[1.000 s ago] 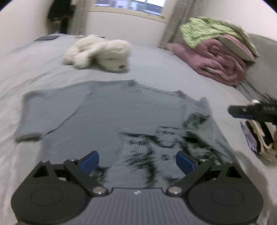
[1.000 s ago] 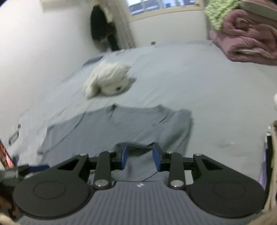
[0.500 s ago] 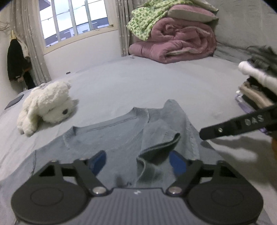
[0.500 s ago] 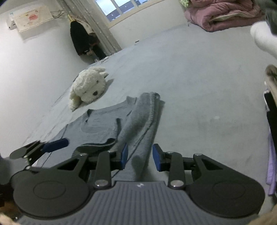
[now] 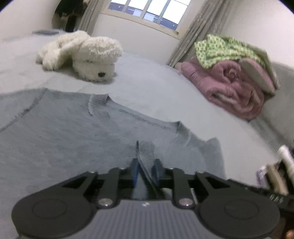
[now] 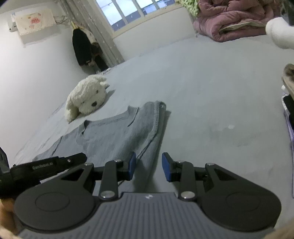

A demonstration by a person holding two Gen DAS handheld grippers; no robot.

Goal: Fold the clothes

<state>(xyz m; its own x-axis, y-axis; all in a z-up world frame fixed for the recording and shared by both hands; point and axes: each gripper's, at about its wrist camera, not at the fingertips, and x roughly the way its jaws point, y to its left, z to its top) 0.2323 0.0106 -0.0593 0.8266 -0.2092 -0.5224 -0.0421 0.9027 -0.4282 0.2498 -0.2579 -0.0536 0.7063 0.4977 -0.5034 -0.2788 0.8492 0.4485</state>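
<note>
White plush dog [image 5: 86,55] on the grey bed [image 5: 156,86], pink quilt [image 5: 235,88] under green cloth [image 5: 226,49], window [image 5: 147,11] behind.

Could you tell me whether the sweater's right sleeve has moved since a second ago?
Yes. The right sleeve lay spread out toward the bare bed; now it is folded inward over the sweater body, toward the plush dog side.

sweater [image 5: 77,139] on bed [image 5: 156,88] | plush dog [image 5: 86,55] behind | blanket pile [image 5: 235,77] far right
</note>
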